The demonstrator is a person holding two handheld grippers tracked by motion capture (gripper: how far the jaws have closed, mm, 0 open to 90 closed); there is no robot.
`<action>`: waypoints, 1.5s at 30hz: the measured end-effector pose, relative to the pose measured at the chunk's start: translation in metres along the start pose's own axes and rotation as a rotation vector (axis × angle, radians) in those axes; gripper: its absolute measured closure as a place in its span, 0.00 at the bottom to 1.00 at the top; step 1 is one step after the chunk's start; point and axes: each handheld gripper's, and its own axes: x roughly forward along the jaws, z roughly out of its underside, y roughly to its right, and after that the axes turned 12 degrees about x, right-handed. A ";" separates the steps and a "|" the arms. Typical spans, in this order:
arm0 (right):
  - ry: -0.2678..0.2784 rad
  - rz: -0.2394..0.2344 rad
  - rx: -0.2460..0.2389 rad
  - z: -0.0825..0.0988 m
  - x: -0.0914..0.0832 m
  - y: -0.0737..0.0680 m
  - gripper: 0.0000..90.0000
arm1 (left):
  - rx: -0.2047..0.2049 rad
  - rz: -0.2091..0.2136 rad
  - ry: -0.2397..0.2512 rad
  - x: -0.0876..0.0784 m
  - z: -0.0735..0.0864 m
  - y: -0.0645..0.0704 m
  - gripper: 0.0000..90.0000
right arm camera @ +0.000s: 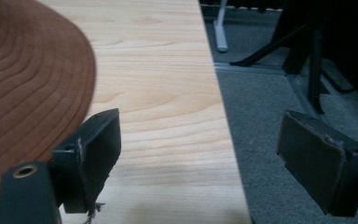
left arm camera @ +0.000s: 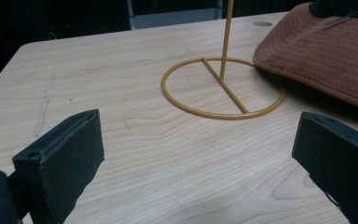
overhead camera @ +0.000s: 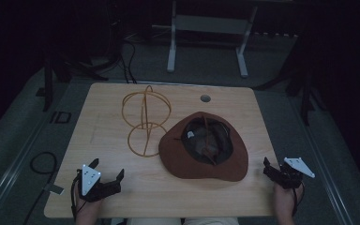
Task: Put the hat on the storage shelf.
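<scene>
left gripper (overhead camera: pixel 107 180) sits at the desk's (overhead camera: pixel 103 126) near-left corner, held by a hand (overhead camera: pixel 86 211) coming in over the near edge. jaws spread wide, nothing between them, just bare wood under them in the left gripper view (left arm camera: pixel 193 154). released.

ahead of it, toward the middle-left of the desk: yellow wire hat stand (overhead camera: pixel 145 119). flat ring base on the wood with a crossbar, thin post rising from it, wire globe on top. the globe has nothing in it or on it. in the left gripper view the ring base (left arm camera: pixel 223 88) lies straight ahead of the jaws, well apart from them, and the hat brim just touches or overlaps the ring's right side; cannot tell which.

brown hat (overhead camera: pixel 204 147) is right of centre, lying upside down, crown opening facing up. inside the crown: dark lining, a small white label and a brown cord or strap lying across it. nothing else visible in there. brim spreads flat on the wood, stitched in concentric rows (right arm camera: pixel 28 93). its near edge is close to the desk's near edge.

right gripper (overhead camera: pixel 275 171) is at the near-right corner, right hand (overhead camera: pixel 286 199) behind it. jaws wide apart, empty. in the right gripper view (right arm camera: pixel 200 158) one jaw is over the wood just beside the hat brim, not touching it; the other hangs past the desk's right edge over grey carpet (right arm camera: pixel 270 116).
</scene>
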 end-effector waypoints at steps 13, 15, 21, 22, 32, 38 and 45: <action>-0.118 -0.187 -0.072 -0.020 -0.005 -0.029 0.16 | -0.019 0.011 0.017 0.000 -0.002 0.006 0.03; -0.106 -0.193 -0.098 -0.026 -0.006 -0.038 0.16 | -0.021 0.019 0.019 0.000 -0.002 0.006 0.03; -0.133 -0.297 -0.110 -0.046 -0.003 -0.055 0.15 | -0.012 0.048 0.025 -0.001 -0.004 0.008 0.03; -0.133 -0.297 -0.110 -0.046 -0.003 -0.055 0.15 | -0.008 0.055 0.026 0.000 -0.004 0.009 0.03; -0.168 -0.320 -0.186 -0.072 0.007 -0.082 0.14 | -0.056 0.145 -0.019 0.003 -0.007 0.014 0.03; -0.178 -0.388 -0.183 -0.085 0.015 -0.098 0.16 | -0.046 0.209 -0.014 0.004 -0.009 0.020 0.03; -0.210 -0.492 -0.172 -0.100 0.031 -0.116 0.17 | -0.022 0.213 -0.015 0.004 -0.011 0.024 0.03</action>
